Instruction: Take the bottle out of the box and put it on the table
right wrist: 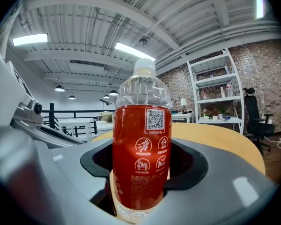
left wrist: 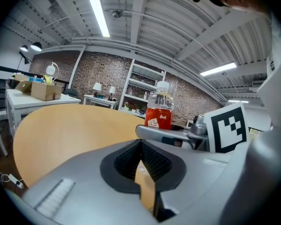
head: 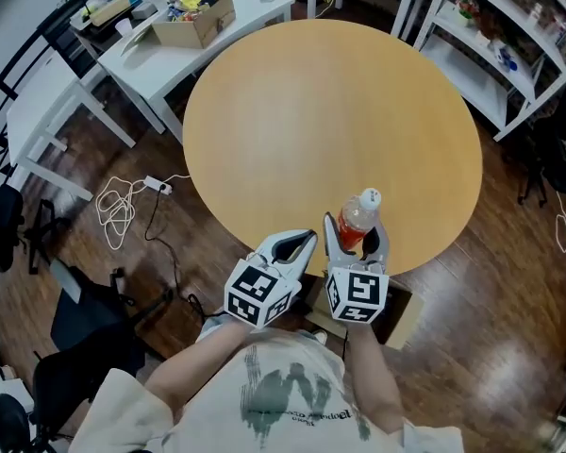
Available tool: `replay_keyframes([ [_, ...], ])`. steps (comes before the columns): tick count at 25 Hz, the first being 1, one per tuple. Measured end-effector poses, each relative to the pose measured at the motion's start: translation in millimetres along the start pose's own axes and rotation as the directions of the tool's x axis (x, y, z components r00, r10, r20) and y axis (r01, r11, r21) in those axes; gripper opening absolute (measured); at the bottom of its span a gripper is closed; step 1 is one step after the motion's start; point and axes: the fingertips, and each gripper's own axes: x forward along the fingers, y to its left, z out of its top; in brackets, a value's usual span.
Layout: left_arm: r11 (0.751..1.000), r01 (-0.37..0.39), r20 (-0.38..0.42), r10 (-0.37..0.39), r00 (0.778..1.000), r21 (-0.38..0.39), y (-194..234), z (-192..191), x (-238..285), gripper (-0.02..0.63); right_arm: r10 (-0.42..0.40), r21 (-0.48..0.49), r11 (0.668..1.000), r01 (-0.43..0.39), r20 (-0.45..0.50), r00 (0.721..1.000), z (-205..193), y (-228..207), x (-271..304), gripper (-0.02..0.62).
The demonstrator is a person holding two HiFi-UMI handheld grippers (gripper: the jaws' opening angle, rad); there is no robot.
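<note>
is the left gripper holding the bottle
No, the bottle stands in the right gripper; the left gripper is shut, empty.

Bottle [head: 361, 211] upright: clear plastic, red label, white cap. Gripped in right gripper [head: 356, 235], at near edge of round wooden table [head: 330, 130]. Cardboard box [head: 402, 315] below.

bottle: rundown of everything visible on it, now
Clear plastic bottle, white cap, red label wrap with a QR code and white icons. It stands upright, clamped at the label by the jaws of the right gripper, at the near edge of the round wooden table. Whether its base touches the table isn't visible.
</note>
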Motion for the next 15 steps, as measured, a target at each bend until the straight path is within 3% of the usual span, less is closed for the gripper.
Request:
replay_keyframes([
  [11,1.0,0.017,-0.01,-0.017,1.0,0.021,58.2,9.5,27.4,-0.009,-0.058,-0.056,0.997,0.062,0.06,0.996,-1.3,1.5,75.7,0.301],
  [15,0.999,0.028,-0.004,-0.028,1.0,0.023,64.5,15.1,37.6,-0.009,-0.053,-0.071,0.996,0.055,0.032,0.998,-18.0,6.9,78.1,0.308],
])
